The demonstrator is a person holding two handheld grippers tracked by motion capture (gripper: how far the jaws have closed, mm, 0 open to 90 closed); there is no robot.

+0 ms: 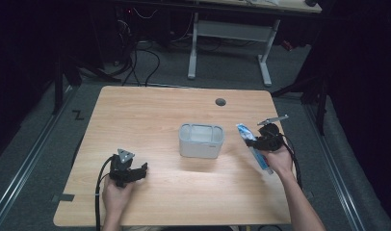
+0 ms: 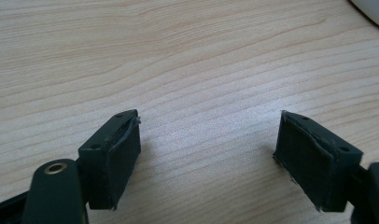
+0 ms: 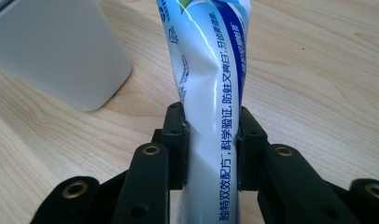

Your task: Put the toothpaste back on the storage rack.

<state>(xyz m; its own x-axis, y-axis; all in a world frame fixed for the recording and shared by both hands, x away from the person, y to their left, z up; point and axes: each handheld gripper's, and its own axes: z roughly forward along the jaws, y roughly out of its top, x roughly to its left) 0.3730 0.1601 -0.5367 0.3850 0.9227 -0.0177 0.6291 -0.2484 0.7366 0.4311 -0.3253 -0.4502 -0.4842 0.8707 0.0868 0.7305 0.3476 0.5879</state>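
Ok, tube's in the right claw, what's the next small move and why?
Probably carry the toothpaste tube leftward over the open white bin. The right claw is clamped on its middle, and the bin sits just beside it with its top clear.

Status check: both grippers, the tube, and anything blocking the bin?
Right gripper shut on toothpaste tube. Left gripper open. White bin unobstructed.

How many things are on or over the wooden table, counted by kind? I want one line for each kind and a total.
Toothpaste tube: 1, held in the right gripper
White container: 1
Grippers: 2, the left gripper with open jaws
Total: 4
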